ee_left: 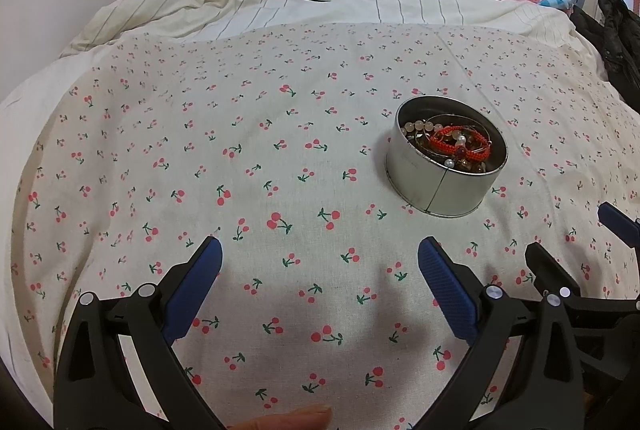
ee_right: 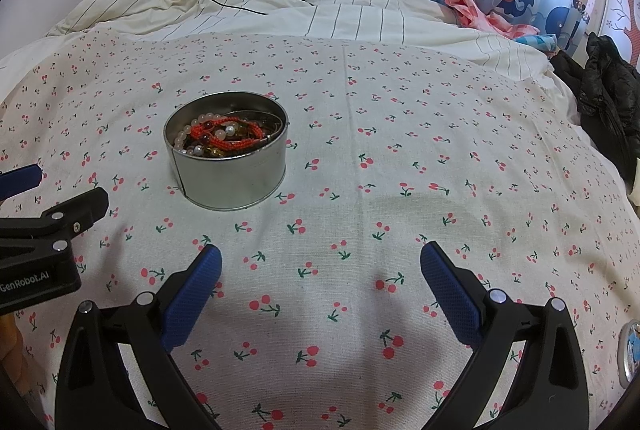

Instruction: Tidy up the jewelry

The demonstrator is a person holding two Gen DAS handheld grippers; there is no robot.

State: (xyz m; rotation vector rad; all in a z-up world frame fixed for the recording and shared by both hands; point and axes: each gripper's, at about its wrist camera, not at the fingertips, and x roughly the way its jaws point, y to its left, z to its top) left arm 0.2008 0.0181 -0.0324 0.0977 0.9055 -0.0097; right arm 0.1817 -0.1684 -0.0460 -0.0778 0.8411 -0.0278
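My left hand-held gripper (ee_left: pixel 320 250) hangs over the cherry-print cloth (ee_left: pixel 240 190) on the bed, its blue pads spread wide apart with nothing between them. The round metal tin (ee_left: pixel 444 174) stands upright on the cloth, ahead of this gripper and off to its right, well clear of the fingertips. Inside the tin lies a tangle of jewelry: a red woven bracelet (ee_left: pixel 460 140) on top, with pale beads (ee_left: pixel 418 126) along the far-left inner edge.

My right hand-held gripper (ee_right: pixel 320 254) is likewise spread open and empty above the cloth. From its camera the tin sits ahead and to the left, apart from the fingers, and the left gripper's black body shows at the left edge, near the tin but not touching it.

A fingertip (ee_left: pixel 296 418) of mine shows at the bottom edge of the left view.
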